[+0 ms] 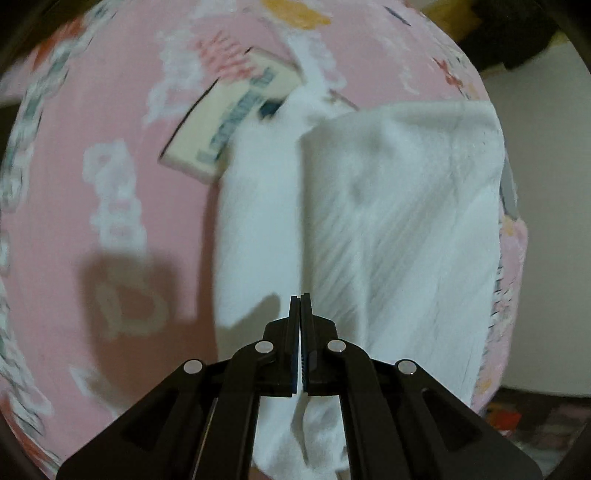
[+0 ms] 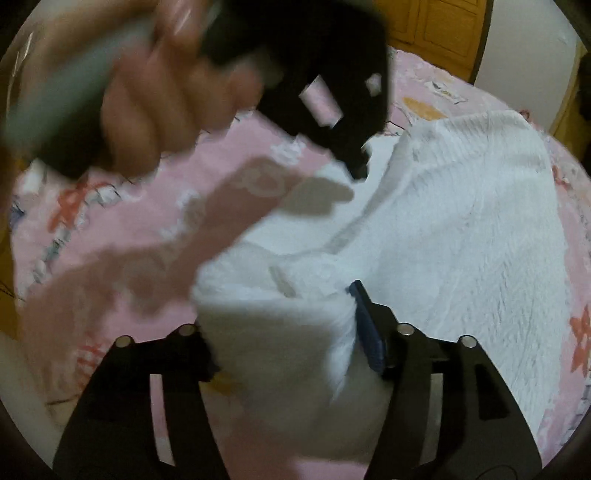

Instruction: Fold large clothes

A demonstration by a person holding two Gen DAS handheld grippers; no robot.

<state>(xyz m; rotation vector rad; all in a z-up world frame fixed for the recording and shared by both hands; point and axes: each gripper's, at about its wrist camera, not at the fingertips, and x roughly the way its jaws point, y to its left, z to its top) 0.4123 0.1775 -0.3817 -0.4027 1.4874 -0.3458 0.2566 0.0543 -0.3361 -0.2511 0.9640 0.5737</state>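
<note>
Right now the left gripper (image 1: 300,297) is pointing down at a bed with a pink bedsheet (image 1: 110,229) that has pictures on it. Its two fingers are pressed tight together. A white garment (image 1: 388,229) is lying on the bedsheet just ahead of this gripper and under it, and it is reaching up and to the right from the fingertips. I cannot tell if a bit of the cloth is caught between the tips. A fold is running straight up from the fingertips, with a thinner strip of white cloth on the left of it. Further ahead and to the left, a pale card with dark letters (image 1: 225,122) is showing on the bedsheet, and it is blurry.

Over on the other side, the right gripper (image 2: 291,314) is standing with its fingers spread apart. A thick bunch of the same white garment (image 2: 461,229) is sitting between them. The blue pad of the right finger (image 2: 369,332) is lying along the cloth, and the left finger is hiding under the bunch, so I cannot tell if it is touching. The rest of the garment is spreading ahead and to the right of this gripper. Up ahead and to the left, a hand (image 2: 155,99) is holding the other black gripper (image 2: 354,162), and its tip is hanging just over the white cloth. A wooden cupboard (image 2: 439,29) is showing far ahead.
</note>
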